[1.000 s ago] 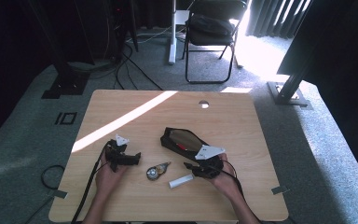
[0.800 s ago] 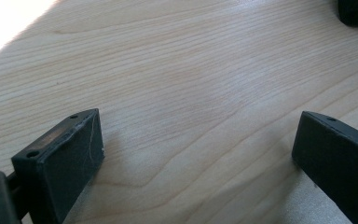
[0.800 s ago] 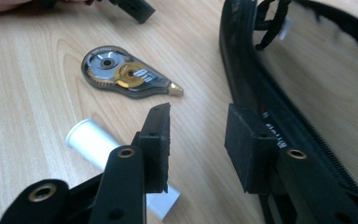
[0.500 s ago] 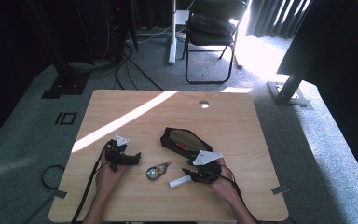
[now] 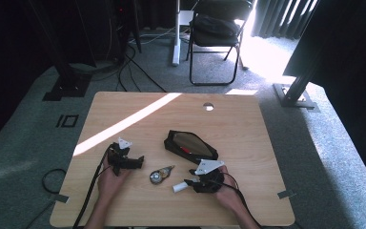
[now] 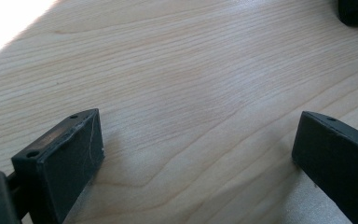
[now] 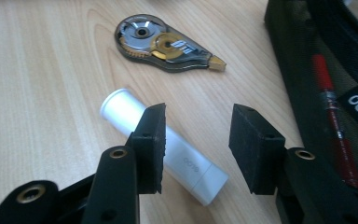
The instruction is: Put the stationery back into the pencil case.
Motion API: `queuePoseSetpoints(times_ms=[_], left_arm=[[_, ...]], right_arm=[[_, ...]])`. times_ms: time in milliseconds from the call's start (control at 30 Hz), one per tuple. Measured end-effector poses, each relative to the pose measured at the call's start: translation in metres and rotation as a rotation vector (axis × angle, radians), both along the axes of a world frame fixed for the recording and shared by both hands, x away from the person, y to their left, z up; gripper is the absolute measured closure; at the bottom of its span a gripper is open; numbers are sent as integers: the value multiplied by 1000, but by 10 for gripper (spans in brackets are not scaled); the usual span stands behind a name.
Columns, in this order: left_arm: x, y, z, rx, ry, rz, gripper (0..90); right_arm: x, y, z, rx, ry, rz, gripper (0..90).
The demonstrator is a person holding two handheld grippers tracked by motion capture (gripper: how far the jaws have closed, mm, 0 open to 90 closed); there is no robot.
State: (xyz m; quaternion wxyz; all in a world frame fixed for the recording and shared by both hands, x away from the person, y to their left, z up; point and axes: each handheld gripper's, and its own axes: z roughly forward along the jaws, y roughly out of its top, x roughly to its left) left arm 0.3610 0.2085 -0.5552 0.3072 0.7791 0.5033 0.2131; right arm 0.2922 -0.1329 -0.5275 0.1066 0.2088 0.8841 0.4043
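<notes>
So the right gripper point(image 7: 196, 144) has its jaws open, sitting right over the white tube point(image 7: 163, 147) near the front edge of the bench point(image 5: 138, 102). Thing is, the tube isn't squarely between them: the left-hand jaw in the right gripper view sits on top of the tube's middle, and the tube lies slanted across the gap. If the jaws close from here, I reckon one pad lands on the round barrel instead of beside it and the tube just rolls or squirts out toward the front edge. Smooth cylinder, hard pads, not a forgiving combo.

There's tiny grey lettering on the tube, too small for me to read.

Just beyond it is the correction tape dispenser point(image 7: 165, 44), clear shell, printed label on the reel that I can't make out. A skidding tube could knock it.

Off to the side is the black pencil case point(image 7: 326, 88), unzipped, red pen point(image 7: 328, 98) inside, white lettering starting "deli" and cut off by the frame.

The left gripper point(image 5: 124, 160) rests toward the front left, jaws wide open on bare wood, holding nothing.
</notes>
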Motion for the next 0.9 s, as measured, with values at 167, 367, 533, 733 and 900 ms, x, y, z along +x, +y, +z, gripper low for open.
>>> queuePoseSetpoints(times_ms=[167,367,533,733,900], left_arm=[[0,0,0,0,0,0,23],[0,0,0,0,0,0,23],[0,0,0,0,0,0,23],[0,0,0,0,0,0,23],[0,0,0,0,0,0,23]], right_arm=[[-2,2,-1,-1,3,36,545],[-1,4,-5,-24,22,64,542],[-2,10,-8,-61,6,76,557],[-1,12,-9,-66,4,70,583],[0,12,-10,-70,-7,51,630]])
